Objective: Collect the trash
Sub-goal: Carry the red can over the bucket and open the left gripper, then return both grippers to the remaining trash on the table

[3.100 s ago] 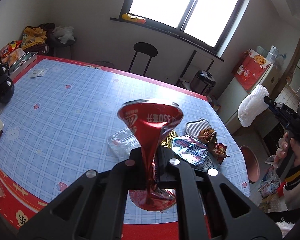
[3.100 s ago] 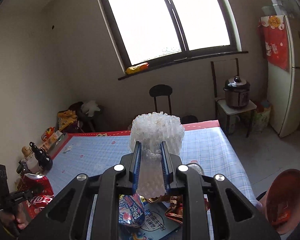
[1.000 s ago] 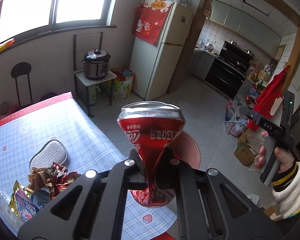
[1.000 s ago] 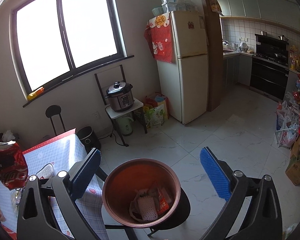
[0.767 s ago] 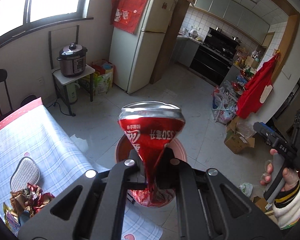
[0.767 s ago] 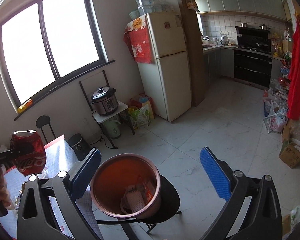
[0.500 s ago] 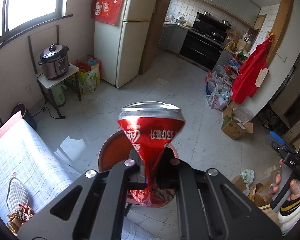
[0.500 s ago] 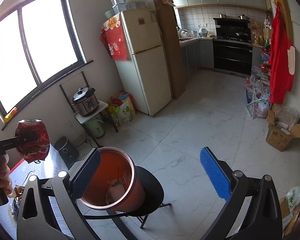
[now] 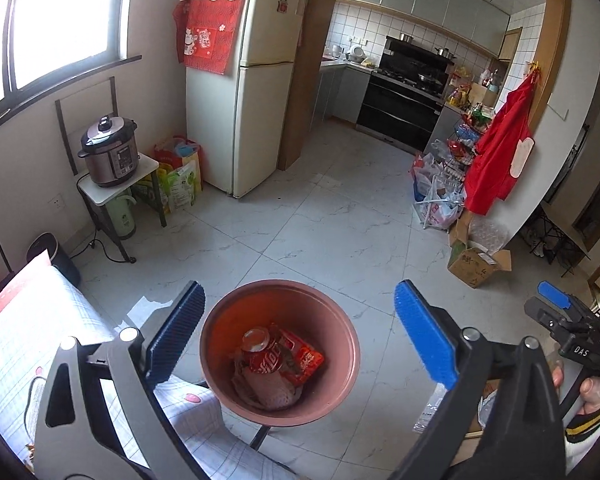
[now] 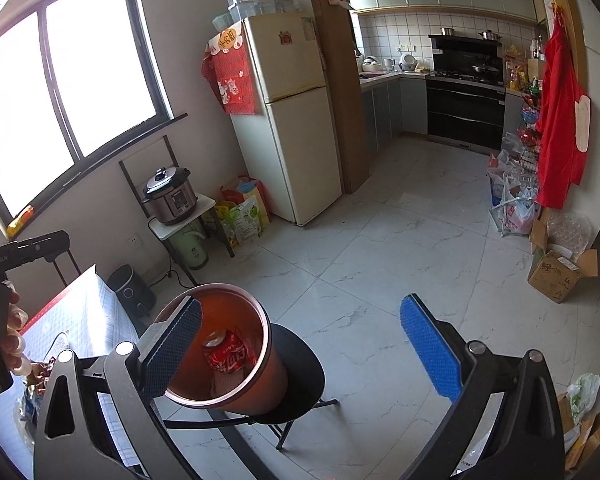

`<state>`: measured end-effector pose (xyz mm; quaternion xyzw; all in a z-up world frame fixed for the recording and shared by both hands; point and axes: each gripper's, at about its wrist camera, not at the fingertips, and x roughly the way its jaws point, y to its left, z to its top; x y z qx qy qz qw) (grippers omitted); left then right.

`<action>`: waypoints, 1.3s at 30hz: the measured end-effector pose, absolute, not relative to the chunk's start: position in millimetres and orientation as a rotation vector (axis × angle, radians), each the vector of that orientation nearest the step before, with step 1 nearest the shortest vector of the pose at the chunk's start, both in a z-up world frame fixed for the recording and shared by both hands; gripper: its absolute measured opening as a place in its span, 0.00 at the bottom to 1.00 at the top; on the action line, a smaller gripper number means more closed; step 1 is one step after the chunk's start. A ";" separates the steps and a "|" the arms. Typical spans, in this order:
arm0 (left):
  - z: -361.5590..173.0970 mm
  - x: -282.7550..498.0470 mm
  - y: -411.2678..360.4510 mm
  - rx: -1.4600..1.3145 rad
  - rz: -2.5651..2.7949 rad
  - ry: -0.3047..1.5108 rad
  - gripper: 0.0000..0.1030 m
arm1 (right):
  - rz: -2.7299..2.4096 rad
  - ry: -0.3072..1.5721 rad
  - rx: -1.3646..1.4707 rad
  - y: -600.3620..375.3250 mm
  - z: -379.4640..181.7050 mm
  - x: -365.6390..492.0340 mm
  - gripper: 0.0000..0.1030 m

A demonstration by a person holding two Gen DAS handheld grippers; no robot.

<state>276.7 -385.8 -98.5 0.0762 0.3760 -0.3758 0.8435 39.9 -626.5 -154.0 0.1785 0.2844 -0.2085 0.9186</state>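
A crushed red can lies inside the reddish-brown bin, on top of a red wrapper and a white foam net. My left gripper hangs above the bin with its jaws opening wide and nothing between them. In the right wrist view the same can shows inside the bin. My right gripper is open and empty, to the right of the bin and a little above it.
The bin stands on a black stool beside the table with its blue checked cloth. Beyond are tiled floor, a fridge, a rice cooker on a small stand and a cardboard box.
My left gripper let go of the red can, which now lies in the bin, and its jaws spread wide. Both views swung from the table side toward the kitchen.
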 end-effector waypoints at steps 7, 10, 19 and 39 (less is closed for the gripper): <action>-94.2 259.0 -331.8 0.142 -0.695 0.810 0.94 | -0.359 0.641 0.306 -589.3 -150.0 66.3 0.95; -95.9 249.5 -301.9 0.119 -0.644 0.820 0.94 | -0.320 0.675 0.274 -566.2 -150.5 75.0 0.95; -105.0 209.5 -211.6 0.088 -0.503 0.837 0.94 | -0.226 0.734 0.221 -493.9 -158.3 90.7 0.95; -138.7 121.0 18.4 -0.046 -0.134 0.766 0.94 | -0.063 0.803 0.156 -342.9 -176.4 120.6 0.95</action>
